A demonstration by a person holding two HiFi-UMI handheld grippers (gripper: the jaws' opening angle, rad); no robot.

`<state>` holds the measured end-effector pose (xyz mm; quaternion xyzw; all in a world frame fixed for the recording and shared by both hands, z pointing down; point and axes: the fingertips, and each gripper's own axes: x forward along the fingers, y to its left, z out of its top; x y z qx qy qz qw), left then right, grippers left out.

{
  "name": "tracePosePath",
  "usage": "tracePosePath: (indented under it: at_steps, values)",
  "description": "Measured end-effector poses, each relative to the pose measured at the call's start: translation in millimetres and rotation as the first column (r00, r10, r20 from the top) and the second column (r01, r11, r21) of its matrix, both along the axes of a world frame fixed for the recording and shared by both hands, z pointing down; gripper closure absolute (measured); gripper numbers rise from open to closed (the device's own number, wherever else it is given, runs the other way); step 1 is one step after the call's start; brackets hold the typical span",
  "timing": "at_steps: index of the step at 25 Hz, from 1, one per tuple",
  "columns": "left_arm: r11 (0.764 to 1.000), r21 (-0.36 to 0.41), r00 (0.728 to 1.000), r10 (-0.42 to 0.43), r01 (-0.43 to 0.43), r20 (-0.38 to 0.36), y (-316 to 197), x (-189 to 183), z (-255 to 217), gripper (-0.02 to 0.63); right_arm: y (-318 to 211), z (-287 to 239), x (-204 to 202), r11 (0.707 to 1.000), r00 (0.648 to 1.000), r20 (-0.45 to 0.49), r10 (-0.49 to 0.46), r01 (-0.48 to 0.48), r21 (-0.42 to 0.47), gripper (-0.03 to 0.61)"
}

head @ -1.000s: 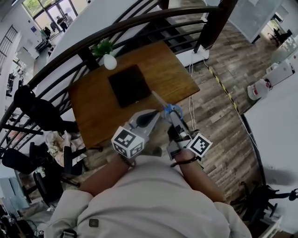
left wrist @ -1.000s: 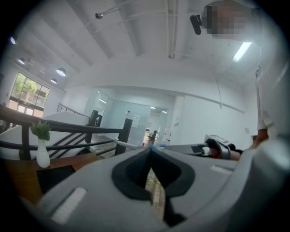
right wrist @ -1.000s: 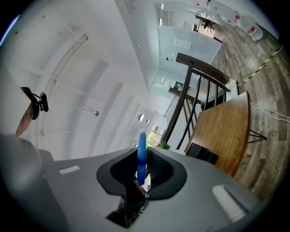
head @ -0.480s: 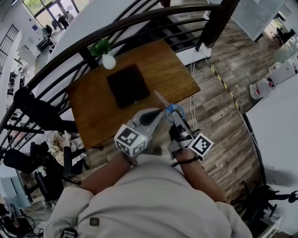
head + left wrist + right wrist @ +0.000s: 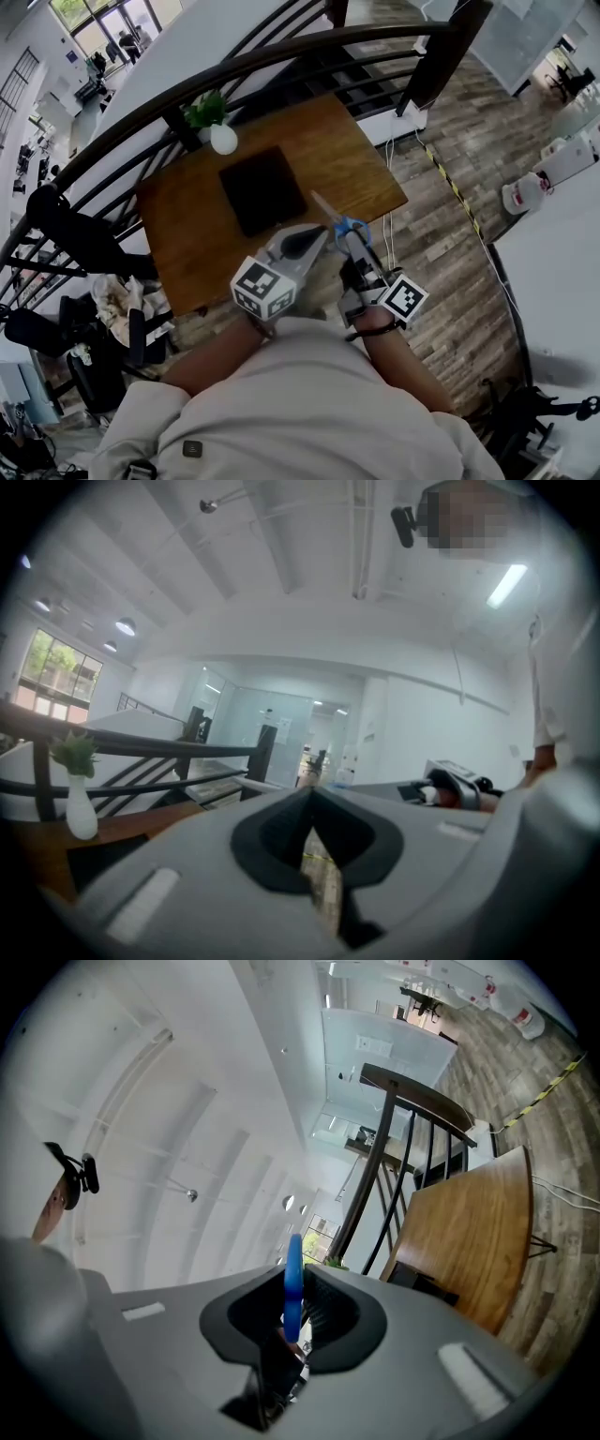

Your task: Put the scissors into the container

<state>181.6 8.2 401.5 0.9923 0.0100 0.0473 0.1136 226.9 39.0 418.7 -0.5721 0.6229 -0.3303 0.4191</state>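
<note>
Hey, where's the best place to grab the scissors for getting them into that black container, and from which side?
Grip the scissors by the blue handle loops, coming from the person's side. The right gripper holds them this way, shut on the flat of the handle. The blades then point away, towards the black container, so they would likely go in first.
</note>
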Motion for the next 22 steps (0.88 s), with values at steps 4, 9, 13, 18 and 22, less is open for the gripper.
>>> tracePosePath:
  at_steps: [4, 9, 13, 18, 22]
  values:
    - [1.0, 0.008, 1.0, -0.014, 0.014, -0.01, -41, 0, -6, 0.609, -42, -6, 3, 1.0, 1.0, -0.011, -0.009, 0.009, 0.006, 0.522]
    - [0.998, 0.039, 0.999, -0.039, 0.041, -0.035, -102, -15, -28, 0.609, -106, -25, -10, 0.999, 0.999, -0.03, -0.039, 0.04, 0.033, 0.522]
    - [0.996, 0.063, 0.997, -0.068, 0.071, -0.048, -147, -36, -39, 0.609, -158, -36, -31, 0.995, 0.996, -0.037, -0.081, 0.083, 0.056, 0.522]
    - [0.988, 0.046, 0.988, -0.146, 0.147, -0.042, -200, -77, -31, 0.609, -211, -29, -71, 0.985, 0.987, -0.022, -0.159, 0.16, 0.057, 0.522]
    - [0.977, 0.037, 0.978, -0.207, 0.209, -0.037, -227, -101, -23, 0.609, -242, -23, -94, 0.973, 0.974, -0.025, -0.227, 0.228, 0.043, 0.522]
